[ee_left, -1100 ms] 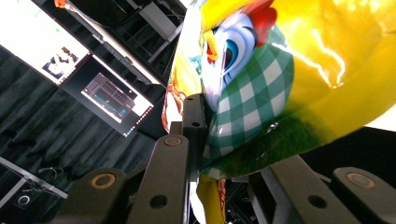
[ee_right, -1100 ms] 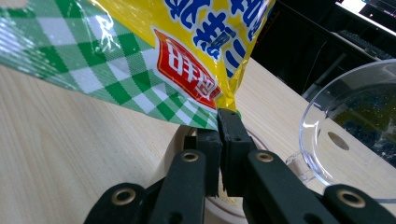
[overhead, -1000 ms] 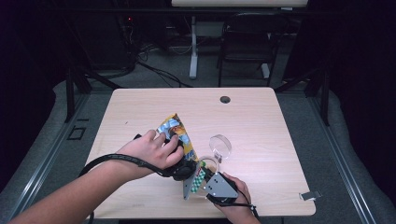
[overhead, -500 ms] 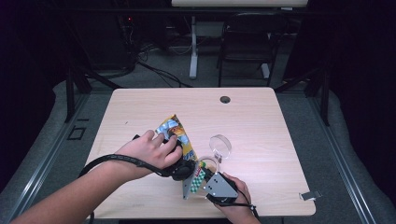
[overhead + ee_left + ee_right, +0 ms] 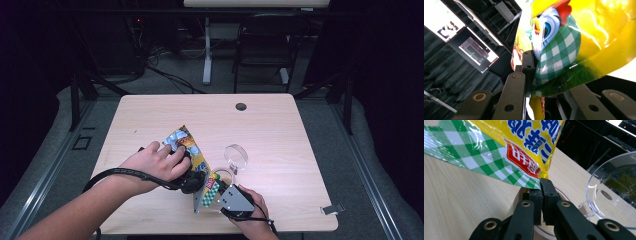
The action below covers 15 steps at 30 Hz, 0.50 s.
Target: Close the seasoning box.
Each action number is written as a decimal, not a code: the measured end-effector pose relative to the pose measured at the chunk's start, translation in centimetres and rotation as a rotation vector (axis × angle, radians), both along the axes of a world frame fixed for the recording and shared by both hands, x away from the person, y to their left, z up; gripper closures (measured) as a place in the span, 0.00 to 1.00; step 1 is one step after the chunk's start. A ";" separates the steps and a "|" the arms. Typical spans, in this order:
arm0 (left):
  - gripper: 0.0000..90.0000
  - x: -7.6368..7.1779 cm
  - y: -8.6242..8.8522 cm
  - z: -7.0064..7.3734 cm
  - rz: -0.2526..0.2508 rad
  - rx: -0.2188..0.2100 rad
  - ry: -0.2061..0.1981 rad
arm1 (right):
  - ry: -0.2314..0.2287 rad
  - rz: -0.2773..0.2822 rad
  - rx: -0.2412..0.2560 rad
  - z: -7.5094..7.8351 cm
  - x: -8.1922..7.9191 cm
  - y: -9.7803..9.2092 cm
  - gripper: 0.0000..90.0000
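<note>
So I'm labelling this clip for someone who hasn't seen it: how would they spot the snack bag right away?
Look at the near half of the wooden table, just left of the clear round bowl. The snack bag is pinched between the left gripper and the right gripper. It is the sole glossy yellow pack, with green check and a cartoon chicken.

Count on tabletop (image 5: 280, 125): one snack bag (image 5: 192, 150), one clear plastic cup (image 5: 236, 156), two hand-held grippers, left (image 5: 196, 181) and right (image 5: 216, 189).
</note>
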<state>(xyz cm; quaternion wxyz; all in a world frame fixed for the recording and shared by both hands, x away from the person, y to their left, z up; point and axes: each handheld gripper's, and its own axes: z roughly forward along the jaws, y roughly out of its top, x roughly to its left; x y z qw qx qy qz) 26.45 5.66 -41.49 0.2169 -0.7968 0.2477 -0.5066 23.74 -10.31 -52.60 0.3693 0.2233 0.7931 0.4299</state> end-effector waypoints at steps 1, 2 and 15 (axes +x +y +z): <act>0.91 0.0 0.0 0.0 0.011 0.004 0.007 | -0.001 0.000 0.004 0.0 0.0 0.0 0.98; 0.91 0.0 0.1 0.0 0.012 -0.008 0.009 | 0.000 0.004 0.003 0.0 0.0 0.0 0.98; 0.91 0.1 0.7 -0.2 0.027 -0.048 0.022 | -0.005 0.004 0.000 0.2 0.0 0.0 0.98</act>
